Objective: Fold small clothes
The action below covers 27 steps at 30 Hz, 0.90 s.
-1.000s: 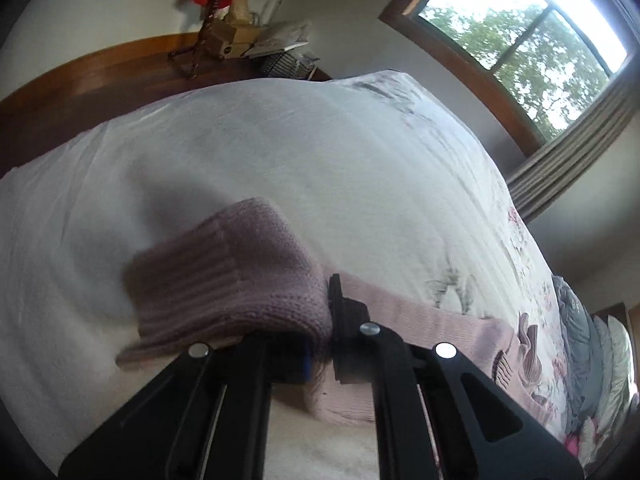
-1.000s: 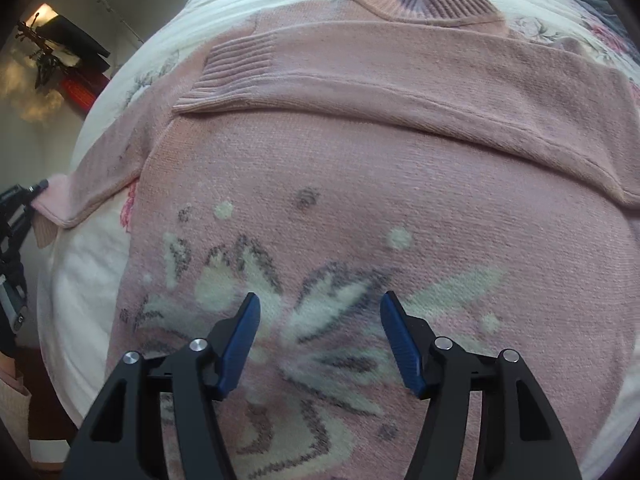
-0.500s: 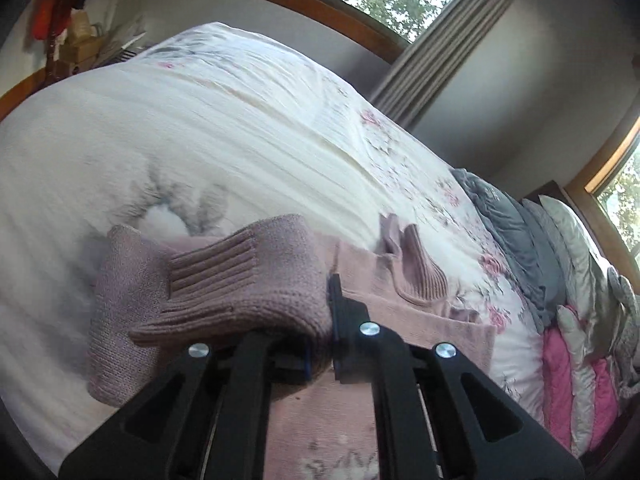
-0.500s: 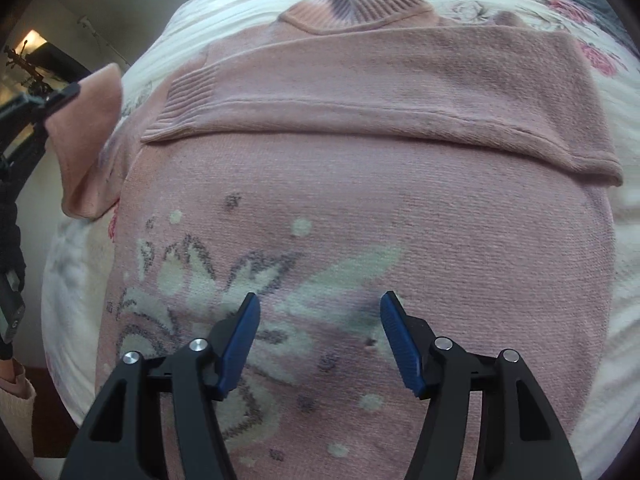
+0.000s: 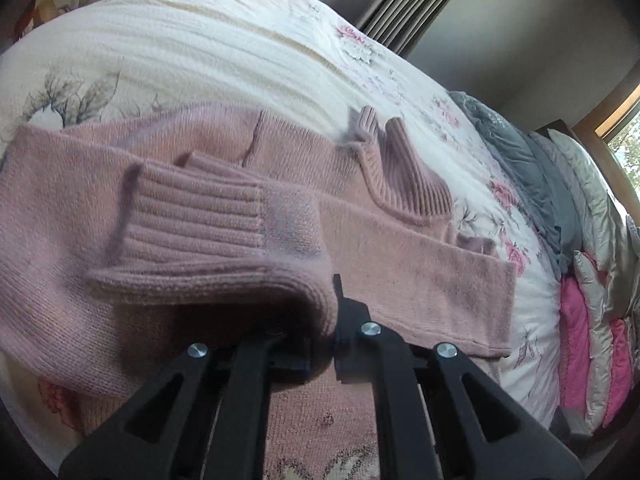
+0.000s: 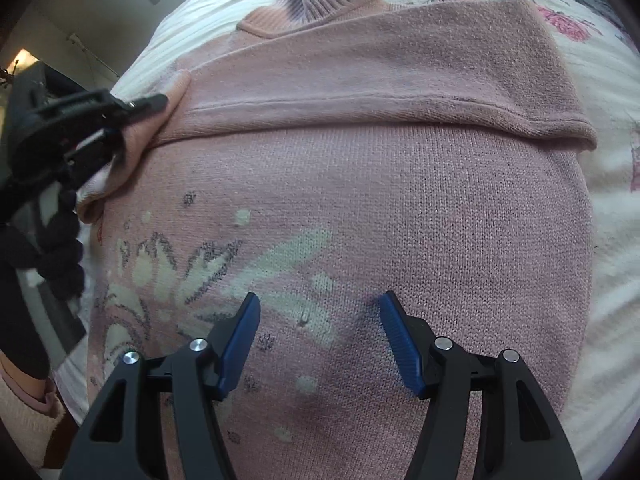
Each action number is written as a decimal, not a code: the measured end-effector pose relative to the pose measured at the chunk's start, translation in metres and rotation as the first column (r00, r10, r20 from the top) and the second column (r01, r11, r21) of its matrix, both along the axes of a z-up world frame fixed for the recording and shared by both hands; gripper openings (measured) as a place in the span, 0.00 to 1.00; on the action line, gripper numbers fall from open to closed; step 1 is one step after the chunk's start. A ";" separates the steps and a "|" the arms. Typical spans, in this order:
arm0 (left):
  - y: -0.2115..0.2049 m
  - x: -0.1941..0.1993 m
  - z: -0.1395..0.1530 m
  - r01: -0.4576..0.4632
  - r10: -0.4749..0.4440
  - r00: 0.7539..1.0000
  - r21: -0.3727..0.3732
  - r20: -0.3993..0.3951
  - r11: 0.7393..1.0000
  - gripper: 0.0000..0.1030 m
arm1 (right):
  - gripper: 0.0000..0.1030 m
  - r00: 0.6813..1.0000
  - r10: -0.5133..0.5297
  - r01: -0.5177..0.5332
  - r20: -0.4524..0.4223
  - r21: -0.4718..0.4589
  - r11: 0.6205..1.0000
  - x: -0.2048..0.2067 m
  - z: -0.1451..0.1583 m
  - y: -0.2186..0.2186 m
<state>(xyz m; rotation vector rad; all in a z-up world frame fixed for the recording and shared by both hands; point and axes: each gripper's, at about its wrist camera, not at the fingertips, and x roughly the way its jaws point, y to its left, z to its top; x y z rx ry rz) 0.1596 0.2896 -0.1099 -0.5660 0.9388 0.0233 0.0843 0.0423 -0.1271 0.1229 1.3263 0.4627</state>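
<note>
Left gripper (image 5: 322, 344) tips buried in sleeve (image 5: 224, 236)

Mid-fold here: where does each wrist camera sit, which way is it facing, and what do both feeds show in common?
Left wrist: on the left gripper, low over the sweater, facing the pillows; its jaws pinch the sleeve cuff.
Right wrist: on the right gripper, looking down at the flower pattern; its jaws are open, and a gloved hand shows at left.
Shared: the ribbed collar, the folded-over sleeve and the bedspread.
</note>
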 end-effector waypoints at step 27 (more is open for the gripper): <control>0.148 -0.064 0.024 -0.146 0.154 0.986 0.135 -0.057 0.980 0.30 | 0.62 0.997 0.064 -0.071 0.049 0.164 0.984 0.077 0.055 0.090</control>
